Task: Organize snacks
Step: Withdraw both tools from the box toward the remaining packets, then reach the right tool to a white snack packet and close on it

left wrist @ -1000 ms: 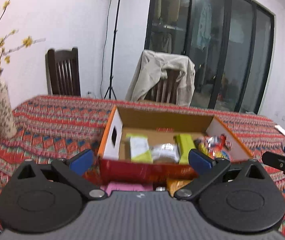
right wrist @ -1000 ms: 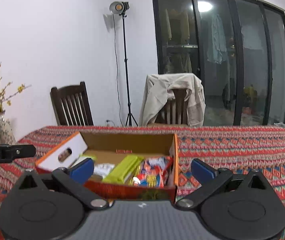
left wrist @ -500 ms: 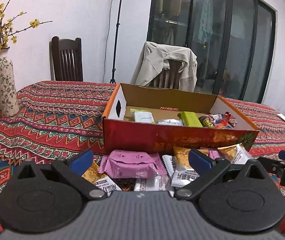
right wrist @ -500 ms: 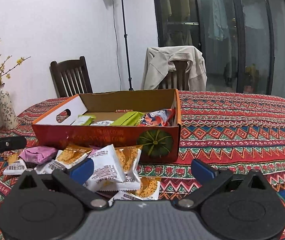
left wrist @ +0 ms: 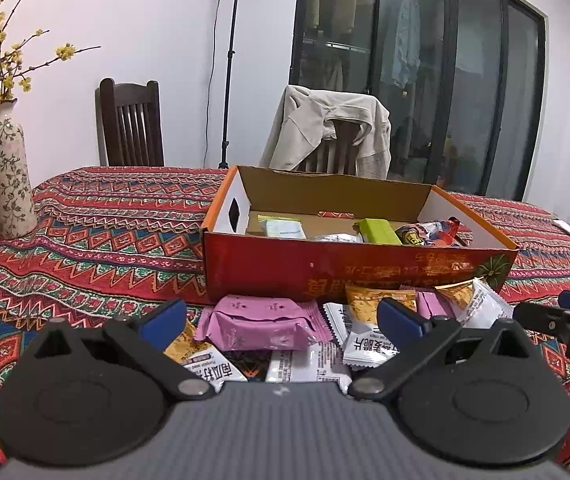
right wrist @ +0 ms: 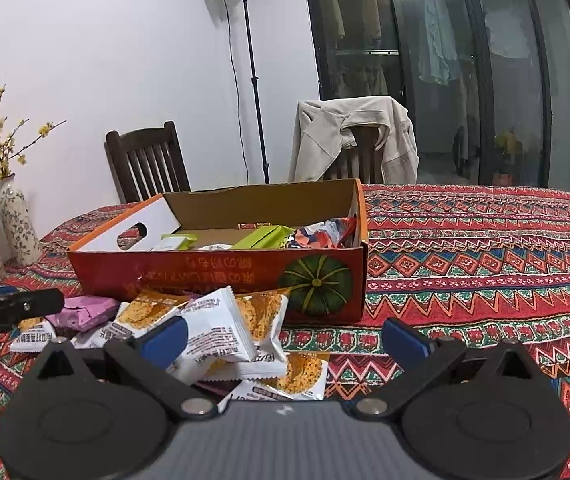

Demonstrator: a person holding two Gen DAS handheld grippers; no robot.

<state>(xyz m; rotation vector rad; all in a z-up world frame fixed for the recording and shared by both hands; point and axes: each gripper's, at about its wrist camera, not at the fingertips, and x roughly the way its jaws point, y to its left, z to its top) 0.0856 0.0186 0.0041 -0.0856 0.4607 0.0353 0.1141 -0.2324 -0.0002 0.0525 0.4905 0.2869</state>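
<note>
Left gripper [left wrist: 281, 318]: jaws wide, empty, above the packets in front of the box.
Right gripper [right wrist: 285, 336]: jaws wide, empty, same side of the box.
Snack packets [right wrist: 221, 324]: heaped against the box's front wall.
Box [left wrist: 357, 270]: open, some snacks inside, on the tablecloth [right wrist: 465, 264].
</note>
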